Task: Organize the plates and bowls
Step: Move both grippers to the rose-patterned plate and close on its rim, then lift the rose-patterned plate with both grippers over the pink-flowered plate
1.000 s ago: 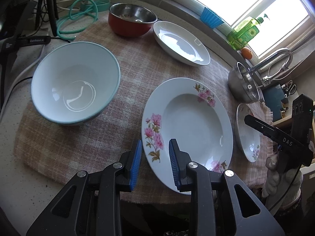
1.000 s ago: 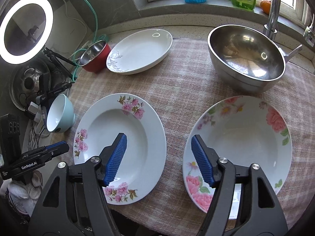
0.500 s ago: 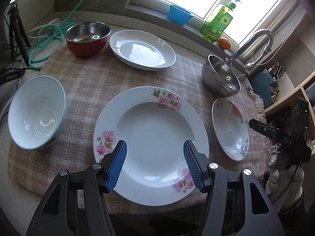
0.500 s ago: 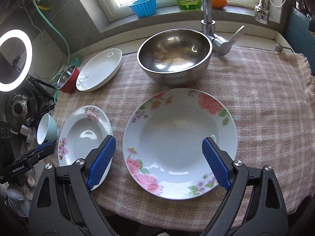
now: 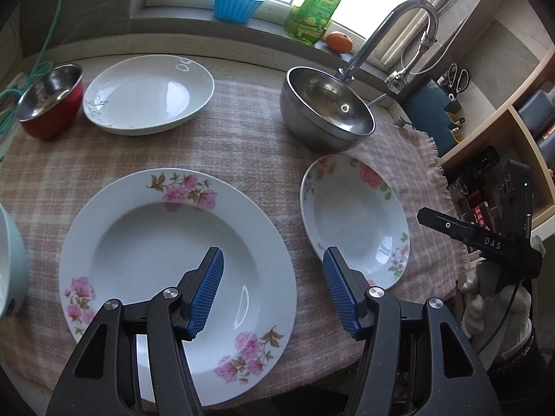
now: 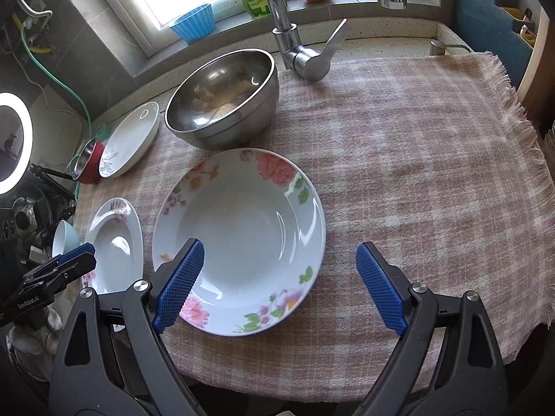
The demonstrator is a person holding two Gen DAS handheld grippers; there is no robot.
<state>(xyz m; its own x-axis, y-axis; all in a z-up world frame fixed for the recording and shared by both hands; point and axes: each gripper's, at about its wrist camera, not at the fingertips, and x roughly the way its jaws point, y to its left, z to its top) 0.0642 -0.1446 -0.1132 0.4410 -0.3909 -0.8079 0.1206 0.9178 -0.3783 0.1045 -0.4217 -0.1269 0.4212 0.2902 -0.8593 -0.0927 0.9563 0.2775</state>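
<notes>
A large white plate with pink flowers [image 5: 173,270] lies on the checked cloth [image 5: 242,145], and a smaller deep plate with rose print [image 5: 353,222] lies to its right. My left gripper [image 5: 272,260] hangs open above the gap between them, its left finger over the large plate. In the right wrist view my right gripper [image 6: 279,253] stands wide open over the near right rim of the rose plate [image 6: 242,239], holding nothing. Behind are a steel bowl [image 6: 222,100], a plain white plate [image 5: 149,93] and a red bowl [image 5: 48,100]. A pale blue bowl [image 5: 10,270] sits at the far left.
A tap [image 5: 392,27] rises behind the steel bowl. A blue cup [image 5: 236,5], a green bottle [image 5: 317,10] and an orange [image 5: 339,41] stand on the sill. Shelves [image 5: 503,159] are at the right, and a ring light [image 6: 14,142] and cables at the left.
Both grippers have swung right across the cloth and opened wider. The pale blue bowl has slid to the left view's edge; the rose plate now lies under the right gripper.
</notes>
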